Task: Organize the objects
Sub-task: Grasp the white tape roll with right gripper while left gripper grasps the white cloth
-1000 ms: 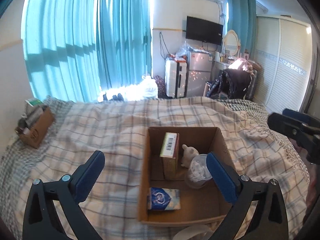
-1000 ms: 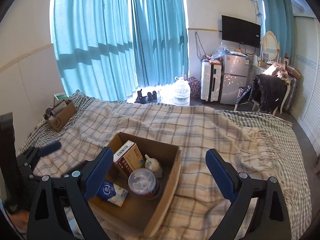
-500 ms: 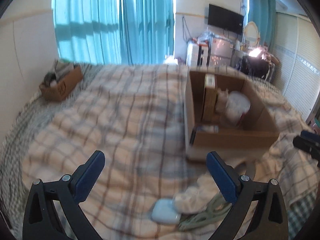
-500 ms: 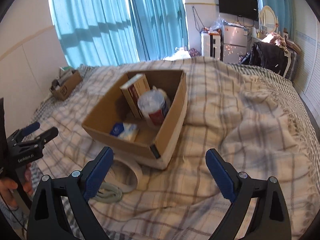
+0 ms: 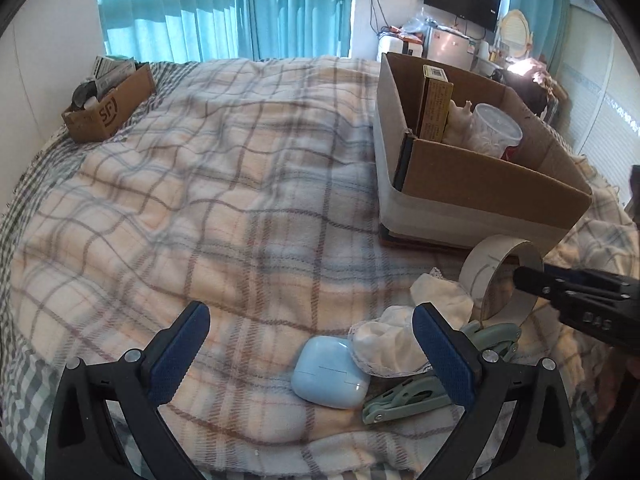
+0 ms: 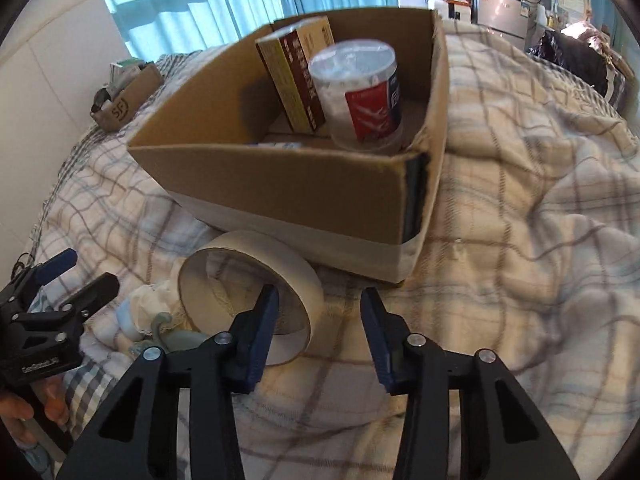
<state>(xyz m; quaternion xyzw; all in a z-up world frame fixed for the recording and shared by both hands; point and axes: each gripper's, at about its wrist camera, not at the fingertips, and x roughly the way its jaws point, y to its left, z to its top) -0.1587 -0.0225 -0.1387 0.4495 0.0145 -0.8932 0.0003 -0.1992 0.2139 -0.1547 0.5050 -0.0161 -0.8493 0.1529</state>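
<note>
A cardboard box (image 5: pixel 492 184) on the plaid bed holds an upright carton (image 5: pixel 434 108), a white figurine and a lidded plastic cup (image 6: pixel 360 92). In front of it lie a roll of tape (image 6: pixel 256 276), a white cloth (image 5: pixel 400 340), a light blue case (image 5: pixel 330 372) and a green clip (image 5: pixel 404 398). My left gripper (image 5: pixel 312 344) is open, low over the blue case. My right gripper (image 6: pixel 318 316) is partly open; its left finger is inside the tape roll and its right finger outside the roll's wall (image 5: pixel 480 276).
A small cardboard box (image 5: pixel 108 108) with items stands at the bed's far left by the wall. Blue curtains, a suitcase, a fridge and a TV are beyond the bed. The plaid blanket (image 5: pixel 220 200) spreads left of the big box.
Both grippers dropped low and close to the loose items in front of the box. The right gripper narrowed its opening and now straddles the tape roll's wall.
</note>
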